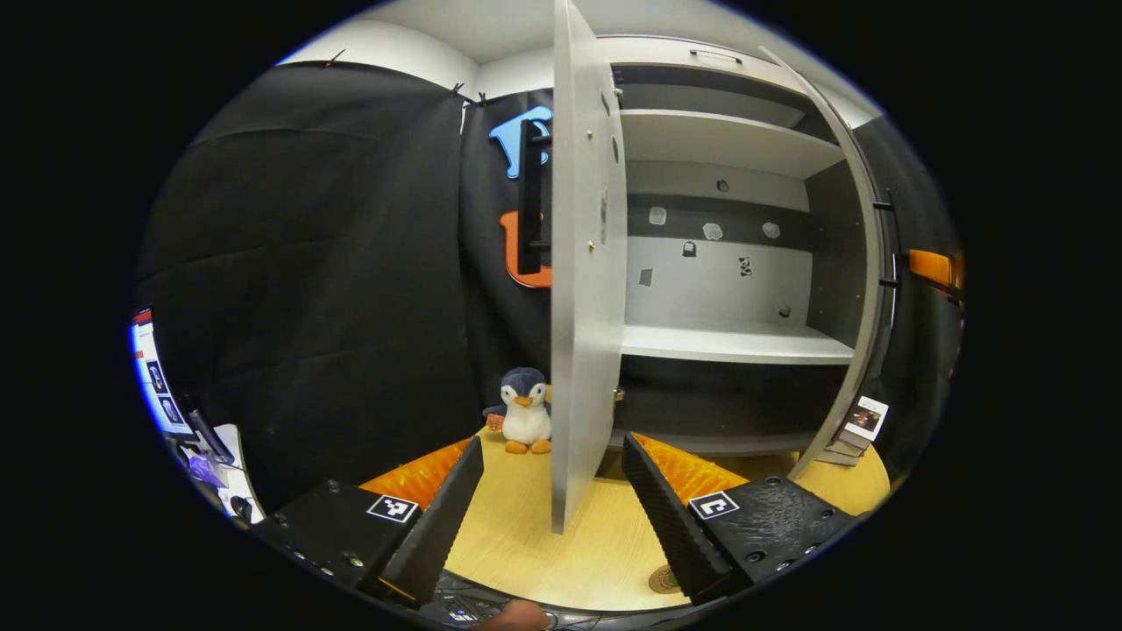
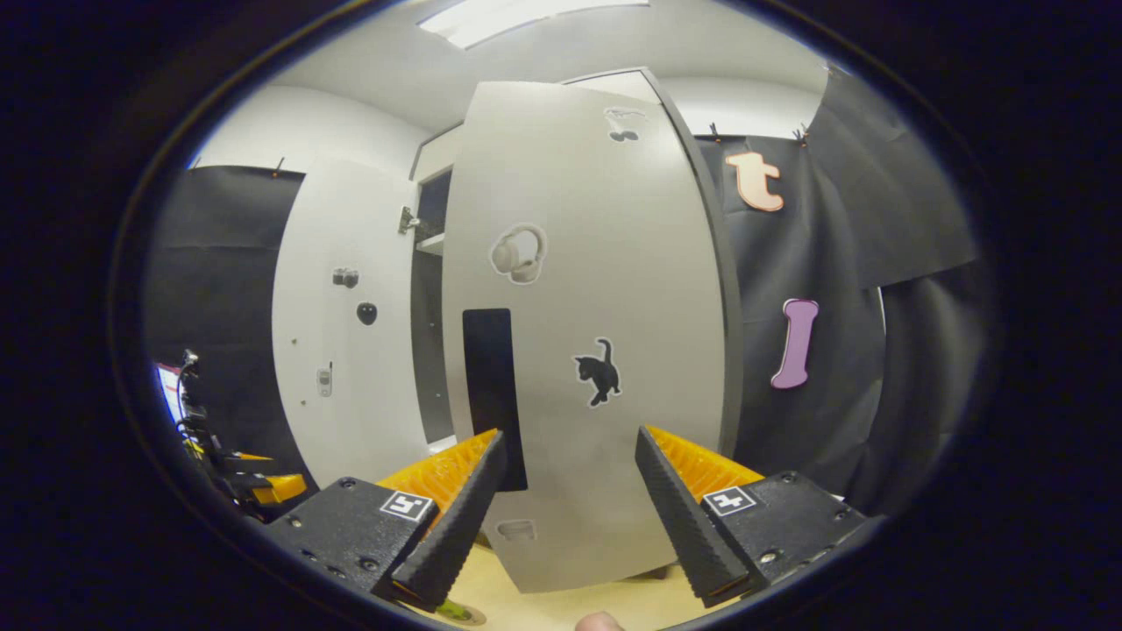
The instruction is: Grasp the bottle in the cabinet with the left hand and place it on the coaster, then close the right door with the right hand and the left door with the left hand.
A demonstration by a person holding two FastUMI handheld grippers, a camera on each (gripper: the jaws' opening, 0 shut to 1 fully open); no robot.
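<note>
Two pale grey cabinet doors, both standing ajar: left door (image 1: 585,263) edge-on between the left gripper (image 1: 552,508) fingers, right door (image 2: 596,350) with cat sticker facing the right gripper (image 2: 570,504). Jaws of both grippers apart, clamped on nothing. Grey cabinet shelves (image 1: 736,342) bare; bottle cannot be located, and a round brown coaster (image 1: 663,578) peeks at the yellow wooden tabletop (image 1: 526,526) edge. Judged: bottle step likely done, both closings left. Plush penguin (image 1: 524,410) beside left door.

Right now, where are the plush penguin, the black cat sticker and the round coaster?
Plush penguin (image 1: 526,410): left gripper view, on its white belly.
Black cat sticker (image 2: 599,372): right gripper view, on the cat's body, on the door's front.
Round coaster (image 1: 663,579): left gripper view, on its visible edge.
</note>
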